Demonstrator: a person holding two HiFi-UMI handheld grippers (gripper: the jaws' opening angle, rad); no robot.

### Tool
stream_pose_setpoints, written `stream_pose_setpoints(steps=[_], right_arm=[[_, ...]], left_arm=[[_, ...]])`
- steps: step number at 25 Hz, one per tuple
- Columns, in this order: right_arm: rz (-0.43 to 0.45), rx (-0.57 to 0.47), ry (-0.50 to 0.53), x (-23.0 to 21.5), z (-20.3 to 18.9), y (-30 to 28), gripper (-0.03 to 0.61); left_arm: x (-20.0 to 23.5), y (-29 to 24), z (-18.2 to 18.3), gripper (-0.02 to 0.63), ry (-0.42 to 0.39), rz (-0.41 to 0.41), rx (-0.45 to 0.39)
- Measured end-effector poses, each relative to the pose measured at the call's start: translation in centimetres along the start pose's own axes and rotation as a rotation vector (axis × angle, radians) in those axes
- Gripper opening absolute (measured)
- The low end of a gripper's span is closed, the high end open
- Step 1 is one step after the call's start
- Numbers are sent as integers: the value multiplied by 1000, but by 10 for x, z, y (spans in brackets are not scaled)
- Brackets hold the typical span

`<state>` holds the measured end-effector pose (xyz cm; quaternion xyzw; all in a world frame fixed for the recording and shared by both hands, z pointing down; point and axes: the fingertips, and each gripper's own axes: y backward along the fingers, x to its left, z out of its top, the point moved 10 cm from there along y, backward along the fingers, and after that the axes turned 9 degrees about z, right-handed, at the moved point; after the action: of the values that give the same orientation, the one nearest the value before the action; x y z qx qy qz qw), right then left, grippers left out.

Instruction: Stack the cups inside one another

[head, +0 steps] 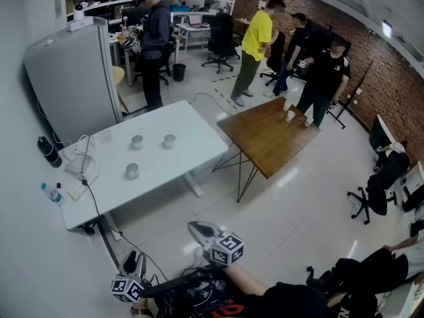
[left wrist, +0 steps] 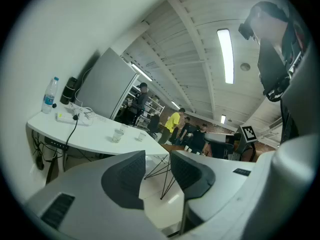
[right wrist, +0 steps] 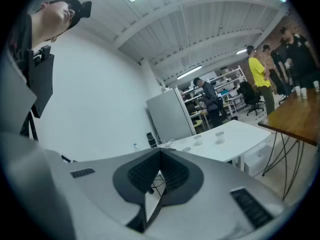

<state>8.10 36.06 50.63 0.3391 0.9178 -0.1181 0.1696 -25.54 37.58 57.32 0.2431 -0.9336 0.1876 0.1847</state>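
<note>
My left gripper [left wrist: 157, 160] has its jaws apart and empty; my right gripper [right wrist: 160, 159] is pressed closed on nothing. The cups [head: 137, 142] stand on the white table [head: 192, 138], well ahead of both. I should get closer, then open the right. Only the head view shows how the cups are spaced; only the gripper views show my pads clearly.

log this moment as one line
stage: not started | left gripper: open, empty | right gripper: shut, empty | cups: three, apart on white table, unstacked
</note>
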Motion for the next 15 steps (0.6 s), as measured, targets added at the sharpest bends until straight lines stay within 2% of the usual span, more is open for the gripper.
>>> stream_pose_setpoints(steps=[5,10,13,15], right_arm=[[16,-10,-3,-41,14,-31,4],[60,14,-22,-108,29,-83,5],[81,16,1,-155,59,-103,5],[95,0,19,-184,84,-113,5]], left_arm=[[13,-37,10,147,0,40,5],[15,-102,38,147,4,91,-26],[-4,-157,57,147,-14,81,-51],[-19,-196,72,147,-62,74,-53]])
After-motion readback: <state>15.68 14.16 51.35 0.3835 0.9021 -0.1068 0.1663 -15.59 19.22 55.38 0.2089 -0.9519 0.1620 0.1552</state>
